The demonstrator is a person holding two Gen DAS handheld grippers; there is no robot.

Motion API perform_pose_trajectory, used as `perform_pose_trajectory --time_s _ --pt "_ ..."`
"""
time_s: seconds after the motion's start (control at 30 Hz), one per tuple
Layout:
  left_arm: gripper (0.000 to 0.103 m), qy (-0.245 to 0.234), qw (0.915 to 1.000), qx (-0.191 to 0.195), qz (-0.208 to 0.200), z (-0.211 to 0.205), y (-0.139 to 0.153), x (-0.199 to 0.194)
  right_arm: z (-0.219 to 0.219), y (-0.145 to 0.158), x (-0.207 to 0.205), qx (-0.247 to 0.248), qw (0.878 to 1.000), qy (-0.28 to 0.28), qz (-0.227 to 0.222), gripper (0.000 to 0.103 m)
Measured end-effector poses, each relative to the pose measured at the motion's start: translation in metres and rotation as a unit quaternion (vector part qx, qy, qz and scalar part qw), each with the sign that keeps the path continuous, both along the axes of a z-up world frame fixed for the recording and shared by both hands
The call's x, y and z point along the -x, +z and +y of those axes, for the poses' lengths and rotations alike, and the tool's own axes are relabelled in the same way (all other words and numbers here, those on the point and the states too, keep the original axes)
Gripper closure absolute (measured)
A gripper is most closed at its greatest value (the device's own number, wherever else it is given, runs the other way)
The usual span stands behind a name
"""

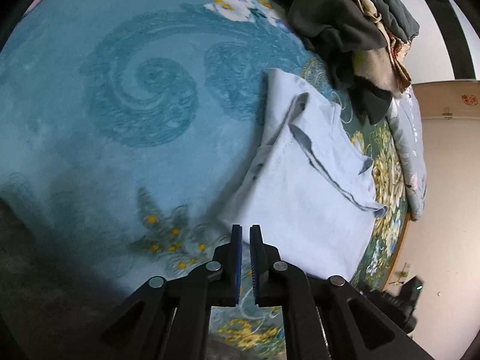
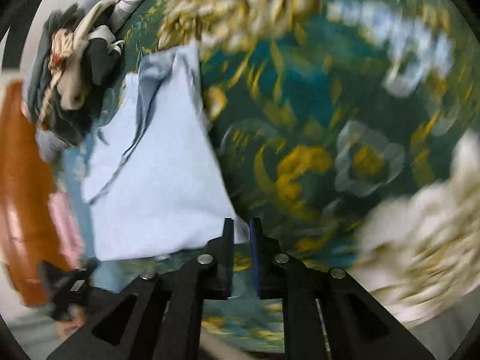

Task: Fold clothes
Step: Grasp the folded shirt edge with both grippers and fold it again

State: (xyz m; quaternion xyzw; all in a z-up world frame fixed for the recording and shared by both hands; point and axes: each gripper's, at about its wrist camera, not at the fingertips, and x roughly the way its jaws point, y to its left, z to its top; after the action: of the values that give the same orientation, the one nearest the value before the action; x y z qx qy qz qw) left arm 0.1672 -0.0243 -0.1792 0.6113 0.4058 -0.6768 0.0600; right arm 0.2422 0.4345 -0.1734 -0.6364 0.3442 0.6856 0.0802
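A pale blue garment [image 1: 303, 192] lies folded on the bed, its sleeve and collar folded over on top. My left gripper [image 1: 246, 231] sits at the garment's near edge with its jaws a narrow gap apart, and I see no cloth between them. In the right wrist view the same pale blue garment [image 2: 156, 174] lies to the left, and my right gripper [image 2: 241, 225] hangs at its near right corner, jaws also a narrow gap apart with nothing seen between them. That view is motion-blurred.
The bed has a blue swirl-patterned blanket [image 1: 135, 105] and a dark green floral one [image 2: 315, 135]. A pile of dark and beige clothes [image 1: 345, 21] lies beyond the garment and also shows in the right wrist view [image 2: 69, 75]. The bed edge and a pale floor [image 1: 444, 180] lie to the right.
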Motion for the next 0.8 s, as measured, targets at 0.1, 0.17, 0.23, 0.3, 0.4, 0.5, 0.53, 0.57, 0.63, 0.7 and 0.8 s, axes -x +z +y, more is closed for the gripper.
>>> perform_pose_trajectory --time_s 0.1,0.17,0.23,0.3,0.4,0.5,0.53,0.57,0.63,0.7,0.8 --pt "0.092 0.001 0.9993 0.027 0.025 -0.006 0.014 0.007 0.004 0.018 0.018 -0.021 0.999 -0.005 0.046 0.086" --pt "0.083 -0.014 0.9982 0.027 0.053 -0.005 0.017 0.031 -0.006 0.019 0.040 0.002 0.997 -0.005 0.079 0.073" --pt "0.051 -0.017 0.9968 0.022 0.075 -0.004 0.017 0.061 -0.020 0.016 0.064 0.031 0.994 -0.003 0.105 0.068" --pt "0.040 -0.003 0.9966 0.015 0.081 -0.003 0.011 0.082 -0.033 0.013 0.088 0.059 0.990 0.002 0.126 0.067" --pt "0.040 -0.002 0.9976 0.003 0.070 -0.002 -0.006 0.114 -0.037 0.001 0.119 0.056 0.991 0.016 0.119 0.067" --pt "0.041 -0.030 0.9974 0.026 0.060 0.007 -0.014 0.131 -0.029 -0.009 0.127 0.051 0.993 -0.009 0.109 0.067" --pt "0.041 -0.041 0.9970 0.032 0.057 0.009 -0.016 0.134 -0.025 -0.011 0.126 0.052 0.993 -0.019 0.106 0.067" --pt "0.041 -0.051 0.9965 0.038 0.054 0.012 -0.017 0.137 -0.020 -0.012 0.125 0.053 0.993 -0.030 0.102 0.067" --pt "0.045 -0.068 0.9954 0.045 0.050 0.017 -0.021 0.141 -0.012 -0.013 0.121 0.053 0.992 -0.045 0.102 0.067" --pt "0.057 -0.077 0.9947 0.047 0.048 0.020 -0.025 0.145 -0.006 -0.014 0.120 0.049 0.992 -0.056 0.104 0.067" --pt "0.067 -0.080 0.9960 0.028 0.030 0.023 -0.035 0.147 -0.001 -0.018 0.123 0.052 0.991 -0.073 0.101 0.067"
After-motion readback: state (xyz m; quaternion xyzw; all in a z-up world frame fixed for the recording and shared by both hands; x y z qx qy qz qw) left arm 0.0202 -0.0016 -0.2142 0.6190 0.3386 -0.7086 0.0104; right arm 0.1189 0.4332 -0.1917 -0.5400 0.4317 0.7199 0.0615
